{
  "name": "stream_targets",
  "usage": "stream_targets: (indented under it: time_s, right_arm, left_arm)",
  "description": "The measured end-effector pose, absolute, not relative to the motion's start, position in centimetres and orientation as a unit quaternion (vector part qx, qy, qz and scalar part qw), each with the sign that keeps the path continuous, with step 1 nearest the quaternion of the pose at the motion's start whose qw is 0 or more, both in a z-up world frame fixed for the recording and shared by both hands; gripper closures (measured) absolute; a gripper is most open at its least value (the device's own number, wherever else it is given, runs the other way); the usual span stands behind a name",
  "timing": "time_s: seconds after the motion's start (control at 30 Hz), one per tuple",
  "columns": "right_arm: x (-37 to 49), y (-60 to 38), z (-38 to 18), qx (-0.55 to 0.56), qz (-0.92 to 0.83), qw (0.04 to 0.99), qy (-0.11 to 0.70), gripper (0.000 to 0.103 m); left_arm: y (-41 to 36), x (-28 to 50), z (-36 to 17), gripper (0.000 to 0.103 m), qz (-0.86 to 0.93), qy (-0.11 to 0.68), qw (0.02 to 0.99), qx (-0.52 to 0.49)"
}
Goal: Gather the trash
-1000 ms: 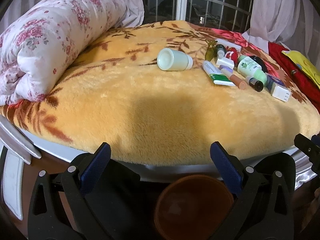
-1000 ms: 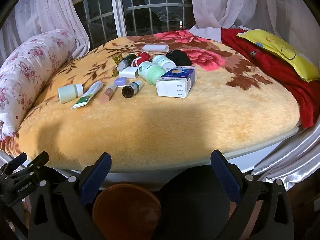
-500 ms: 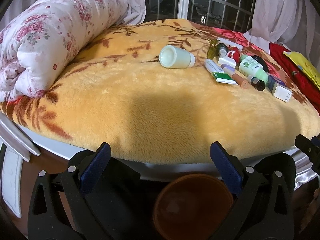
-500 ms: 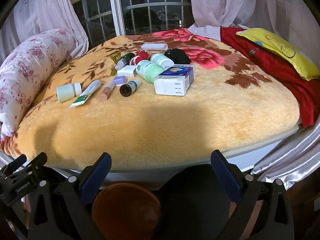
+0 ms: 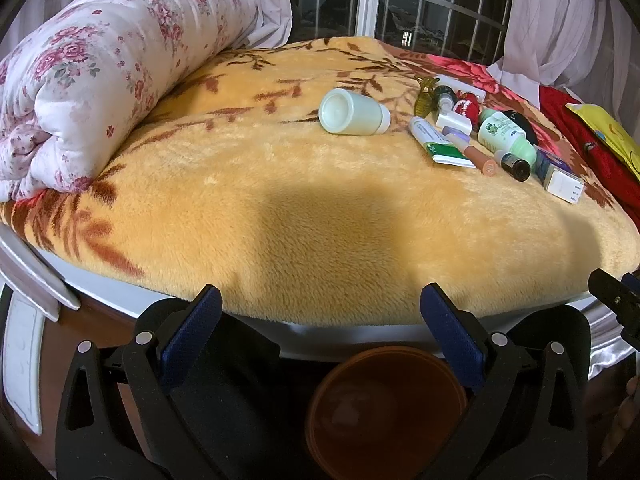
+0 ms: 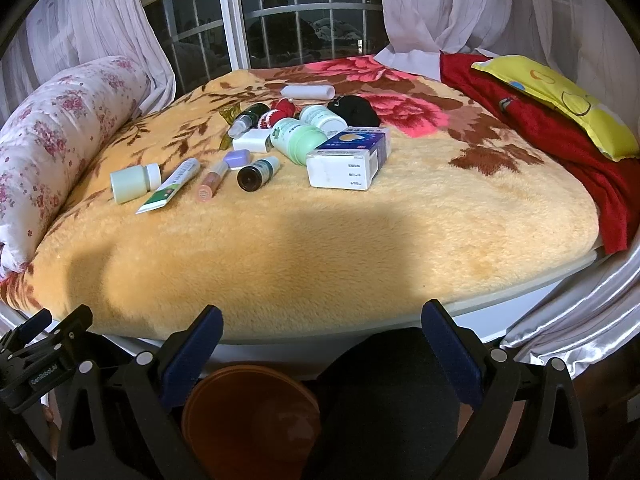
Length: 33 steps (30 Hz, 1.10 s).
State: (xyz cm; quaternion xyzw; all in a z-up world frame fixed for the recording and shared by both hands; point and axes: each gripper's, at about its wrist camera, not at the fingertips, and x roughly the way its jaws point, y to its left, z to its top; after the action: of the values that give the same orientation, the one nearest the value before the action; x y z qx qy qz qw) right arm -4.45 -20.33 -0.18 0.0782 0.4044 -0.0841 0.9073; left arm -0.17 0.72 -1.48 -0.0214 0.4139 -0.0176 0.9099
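Several small items lie on the yellow blanket of a bed [image 6: 360, 248]: a pale green jar [image 5: 354, 113] [image 6: 134, 183], a green-and-white tube [image 5: 438, 142] [image 6: 170, 186], a pink tube [image 6: 211, 181], a dark vial [image 6: 258, 173], a green bottle [image 6: 298, 142] and a white-and-blue box [image 6: 348, 158]. A brown bin [image 5: 386, 412] [image 6: 250, 420] stands on the floor below the bed's front edge. My left gripper [image 5: 320, 320] and right gripper [image 6: 320, 324] are both open and empty, low at the bed's edge, short of the items.
A rolled floral quilt [image 5: 100, 80] lies along the left of the bed. A red cloth [image 6: 552, 136] and a yellow pillow [image 6: 560, 100] lie at the right. Curtains and a barred window stand behind. The left gripper's side [image 6: 40, 344] shows at the right wrist view's lower left.
Both grippers have crept a little forward and up toward the bed, so the items sit slightly lower and nearer in view. Both stay open and empty.
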Motion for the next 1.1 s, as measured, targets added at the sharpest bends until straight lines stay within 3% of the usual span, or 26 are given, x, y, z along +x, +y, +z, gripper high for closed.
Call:
stream_targets:
  time_s: [0.57, 1.1]
  right_arm:
    - [-3.3, -21.3, -0.1, 0.072, -0.089, 0.909, 0.402, 0.005]
    - [8.4, -24.9, 0.3, 0.057, -0.149, 0.897, 0.412, 0.005]
  left_arm:
    - [0.2, 0.1, -1.5, 0.006, -0.020, 0.416, 0.909, -0.019]
    - [-0.3, 6.8, -0.3, 0.006, -0.020, 0.412, 0.911, -0.020]
